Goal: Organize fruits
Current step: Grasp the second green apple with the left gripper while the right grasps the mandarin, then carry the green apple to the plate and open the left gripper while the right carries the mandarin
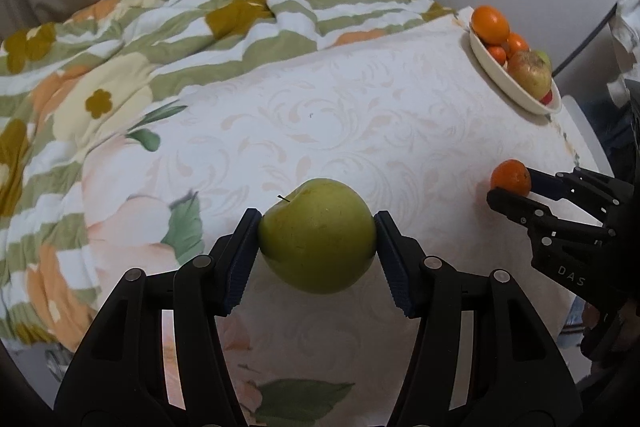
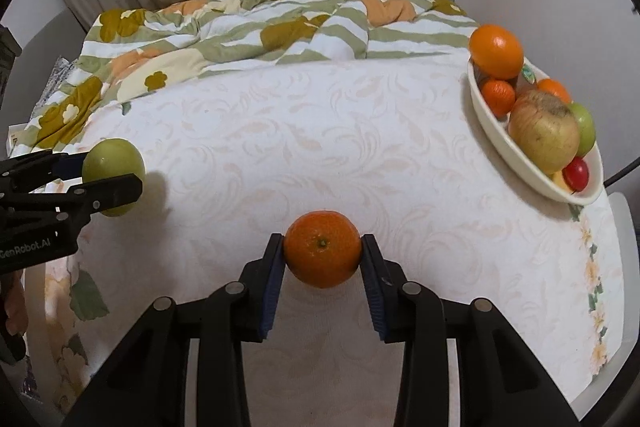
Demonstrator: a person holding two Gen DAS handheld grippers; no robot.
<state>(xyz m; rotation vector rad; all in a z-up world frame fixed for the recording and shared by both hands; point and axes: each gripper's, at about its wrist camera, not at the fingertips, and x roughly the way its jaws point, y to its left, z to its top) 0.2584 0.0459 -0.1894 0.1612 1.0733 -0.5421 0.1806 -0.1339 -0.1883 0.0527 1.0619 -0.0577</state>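
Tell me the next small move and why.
Probably carry the right gripper, shut on the tangerine, toward the white bowl at far right: it is nearer, and the left gripper holds the green apple.

We see a bed [image 2: 320, 155] under a white sheet with a faint leaf pattern. A rumpled floral quilt [image 2: 240, 27] lies across the upper left of the frame, and a white bowl [image 2: 516, 151] of fruit sits at the right edge.

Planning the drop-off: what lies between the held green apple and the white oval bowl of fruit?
Nothing visible: only bare white patterned cloth separates the green apple in the left gripper from the white oval bowl.
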